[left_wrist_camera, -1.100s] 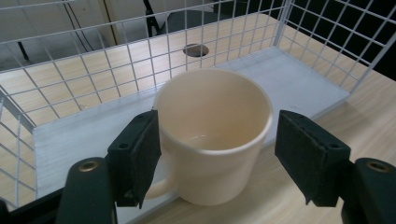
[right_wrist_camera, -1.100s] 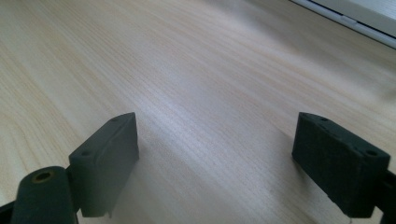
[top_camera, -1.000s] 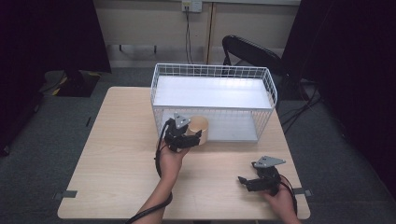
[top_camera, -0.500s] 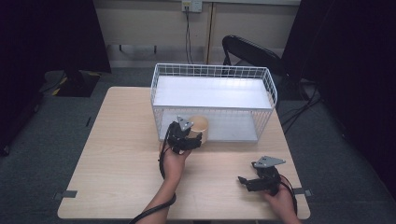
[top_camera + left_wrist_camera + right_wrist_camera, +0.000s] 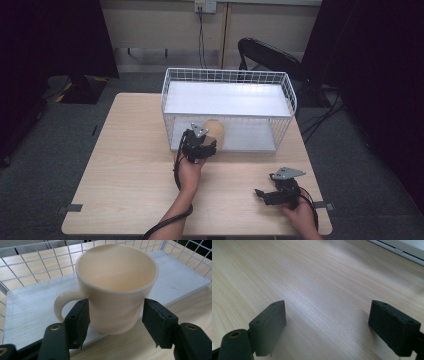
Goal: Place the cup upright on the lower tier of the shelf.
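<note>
A cream mug (image 5: 117,290) with its handle to the left stands upright on the white board (image 5: 32,315) of the wire basket (image 5: 227,76), at its near edge. In the high view the mug (image 5: 216,129) shows just beyond my left gripper (image 5: 200,145). My left gripper (image 5: 116,317) has just been closing and its pads (image 5: 80,320) now rest against both sides of the mug's lower body. My right gripper (image 5: 265,195) lies low over the table's near right corner. In its own view the right gripper (image 5: 327,325) stands open over bare wood.
The wooden table (image 5: 125,165) carries the basket at its far middle. Wire walls (image 5: 37,262) rise behind and beside the mug. A dark chair (image 5: 270,55) stands beyond the table, and cables (image 5: 175,220) trail from both grippers.
My left gripper has sunk a little and eased forward at the basket's front, and its jaws have drawn in around the mug. The right gripper has stayed put.
</note>
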